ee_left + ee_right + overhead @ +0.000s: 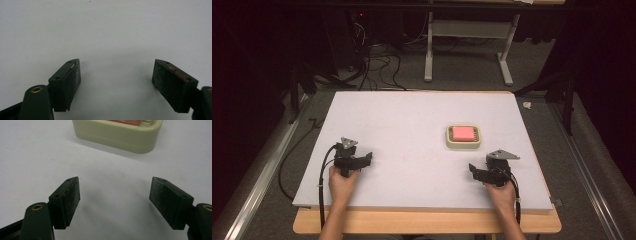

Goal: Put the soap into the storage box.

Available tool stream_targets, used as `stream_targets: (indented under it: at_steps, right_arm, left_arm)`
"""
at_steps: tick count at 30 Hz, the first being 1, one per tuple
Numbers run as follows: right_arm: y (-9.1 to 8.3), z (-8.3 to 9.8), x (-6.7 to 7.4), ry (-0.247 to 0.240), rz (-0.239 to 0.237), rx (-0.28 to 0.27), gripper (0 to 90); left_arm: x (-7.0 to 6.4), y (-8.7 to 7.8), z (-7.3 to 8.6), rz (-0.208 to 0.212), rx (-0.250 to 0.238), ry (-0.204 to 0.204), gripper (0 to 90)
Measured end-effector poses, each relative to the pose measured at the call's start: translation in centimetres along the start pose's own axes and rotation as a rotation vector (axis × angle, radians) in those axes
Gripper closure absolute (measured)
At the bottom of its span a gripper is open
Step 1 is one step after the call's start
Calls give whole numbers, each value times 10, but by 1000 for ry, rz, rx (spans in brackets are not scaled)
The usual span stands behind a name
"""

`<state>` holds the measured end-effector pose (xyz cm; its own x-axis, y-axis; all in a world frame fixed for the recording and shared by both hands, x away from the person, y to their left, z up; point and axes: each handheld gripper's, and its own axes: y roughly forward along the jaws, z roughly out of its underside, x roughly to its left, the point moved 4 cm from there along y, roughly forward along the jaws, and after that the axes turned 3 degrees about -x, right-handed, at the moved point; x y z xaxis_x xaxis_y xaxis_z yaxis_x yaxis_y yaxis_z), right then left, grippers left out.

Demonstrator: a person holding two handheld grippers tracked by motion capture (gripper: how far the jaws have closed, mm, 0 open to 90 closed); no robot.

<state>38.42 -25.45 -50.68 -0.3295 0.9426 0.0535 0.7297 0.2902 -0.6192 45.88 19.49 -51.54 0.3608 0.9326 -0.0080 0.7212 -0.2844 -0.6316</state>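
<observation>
In the left gripper view, the left gripper [116, 80] has its two black jaws spread wide with nothing between them, only bare white table surface [105, 30] ahead. In the right gripper view, the right gripper [113, 200] is likewise wide open and empty, and just beyond its jaws sits a cream-coloured rounded tray [117, 137], its near wall facing the camera and a strip of red showing at its top edge.

The high view gives the layout the gripper cameras miss. The left gripper [362, 161] rests at the near left of the white table [402, 115], held by the left hand [343, 184], a black cable trailing back off the near edge. The right gripper [477, 172] sits at the near right in the right hand [501, 192]. The tray [463, 145] lies right of centre, near the right gripper but apart from it, holding a pink-red block [463, 133]. Beyond the far edge, table legs [428, 55] and loose cables [377, 65] lie on a grey floor.
</observation>
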Motion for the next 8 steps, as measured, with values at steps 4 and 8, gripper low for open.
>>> stream_targets:
  at_steps: [4,8]
  right_arm:
    - [5,1,3,-29,19,48,228]
    - [6,1,5,-54,32,56,218]
  left_arm:
    - [0,0,0,0,0,0,235]
    - [0,0,0,-1,0,0,234]
